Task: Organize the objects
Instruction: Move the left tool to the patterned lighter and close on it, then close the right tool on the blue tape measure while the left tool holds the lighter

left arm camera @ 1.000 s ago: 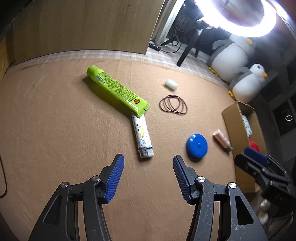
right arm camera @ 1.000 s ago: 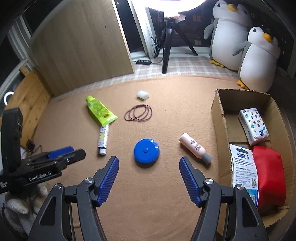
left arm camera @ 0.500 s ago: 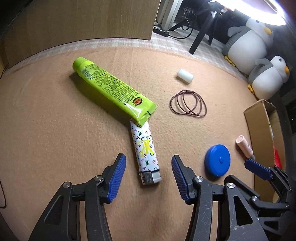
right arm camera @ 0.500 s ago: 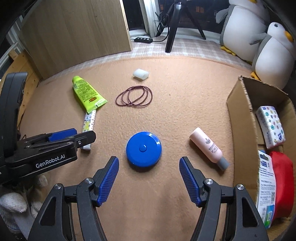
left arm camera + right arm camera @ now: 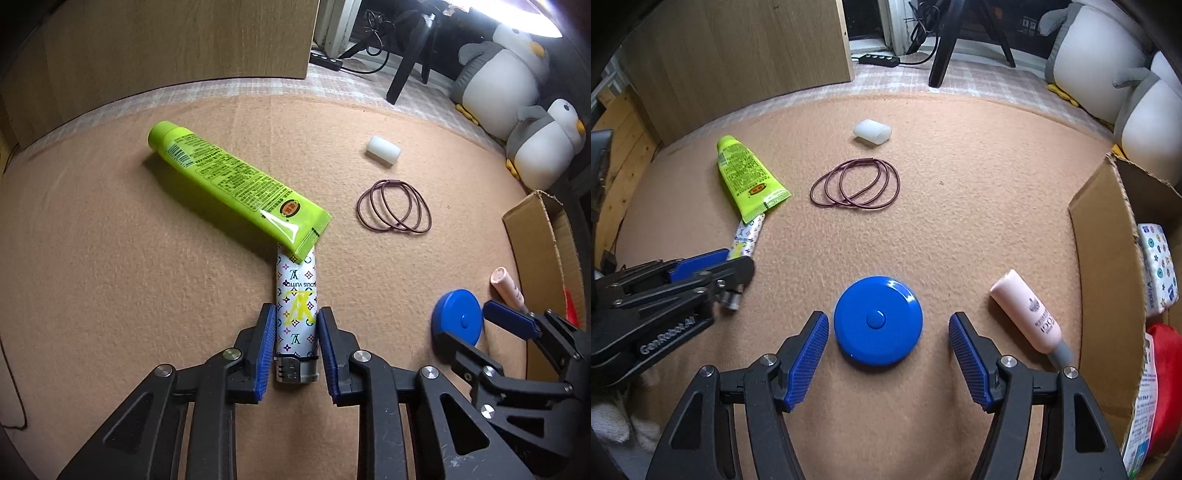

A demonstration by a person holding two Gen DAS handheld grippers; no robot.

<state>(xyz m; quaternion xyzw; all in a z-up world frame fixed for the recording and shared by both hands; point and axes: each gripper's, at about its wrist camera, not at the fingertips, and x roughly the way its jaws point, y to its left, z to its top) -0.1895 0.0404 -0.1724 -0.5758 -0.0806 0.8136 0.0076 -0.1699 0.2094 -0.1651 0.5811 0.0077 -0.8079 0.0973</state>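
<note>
Closing my left gripper [image 5: 295, 341] on the white monogram-print plastic lighter [image 5: 296, 310], long axis straight along my fingers, far end tucked under the lime-green squeeze tube [image 5: 236, 192], while my right gripper [image 5: 888, 354] sits wide open, empty.

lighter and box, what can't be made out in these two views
- Lighter, far end: left wrist view, the green tube's flat end lies over it. Whether the left tool is pressing on it yet is unclear.
- Lighter, right wrist view: the left tool covers its middle.
- Cardboard box: right wrist view, the picture's edge cuts off the red pouch and patterned pack.
- Pink bottle: label print too small.
</note>
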